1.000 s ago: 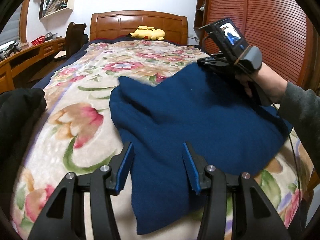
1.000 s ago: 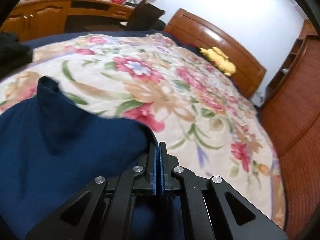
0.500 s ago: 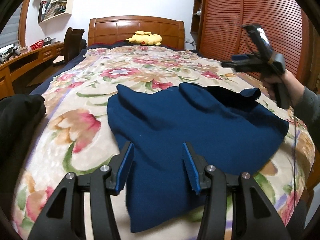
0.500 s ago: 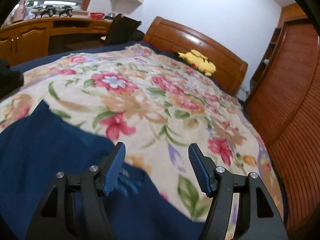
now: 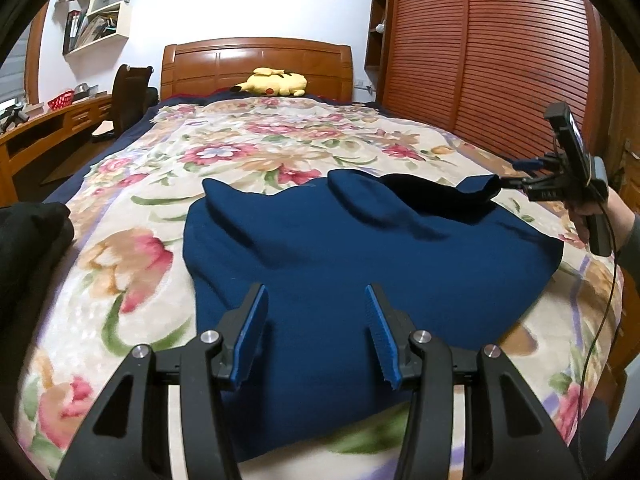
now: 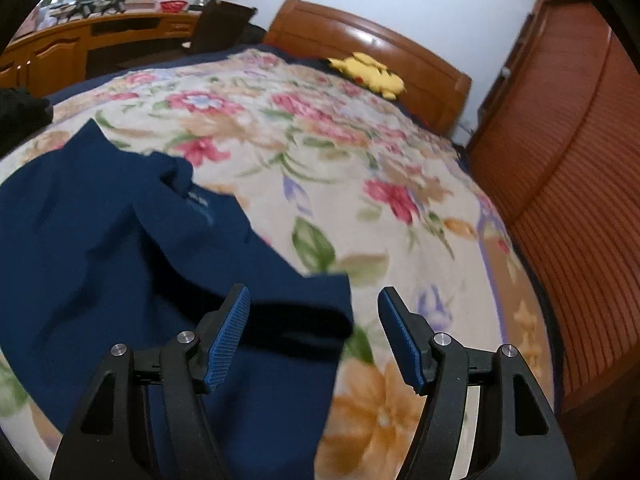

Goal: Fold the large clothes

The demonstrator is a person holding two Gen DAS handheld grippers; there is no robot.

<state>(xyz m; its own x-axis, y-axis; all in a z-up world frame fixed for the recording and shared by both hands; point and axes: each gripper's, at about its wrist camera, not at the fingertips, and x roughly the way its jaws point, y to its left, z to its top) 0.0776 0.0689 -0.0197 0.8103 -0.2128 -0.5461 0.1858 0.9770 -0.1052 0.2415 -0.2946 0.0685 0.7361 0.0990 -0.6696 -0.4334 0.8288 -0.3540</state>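
A dark blue garment [image 5: 360, 248] lies partly folded on the flowered blanket [image 5: 224, 152] of a bed, near the foot end, its upper edge bunched into raised folds and one cuff-like end [image 6: 316, 304] lying at its right side. The left tongs [image 5: 316, 328] hover just above the near part of the garment, fingers spread, nothing between the blue pads [image 5: 252, 332]. The right tongs [image 6: 314, 336] stand over the garment's right edge; their jaws have just been opening and now stand wide apart, with the cuff-like end lying below and between them, untouched by the pads as far as the blurred wrist view shows. In the left wrist view the right tongs [image 5: 520, 184] appear at the far right edge of the garment, held by a hand [image 5: 592, 216] in a grey sleeve [image 5: 634, 240]. A black garment [image 5: 28, 240] lies at the bed's left edge. A yellow plush toy [image 5: 276, 82] rests against the wooden headboard [image 5: 256, 60]; a slatted wardrobe [image 5: 500, 60] stands to the right and a bench [image 5: 48, 124] with a chair [image 5: 128, 96] to the left.
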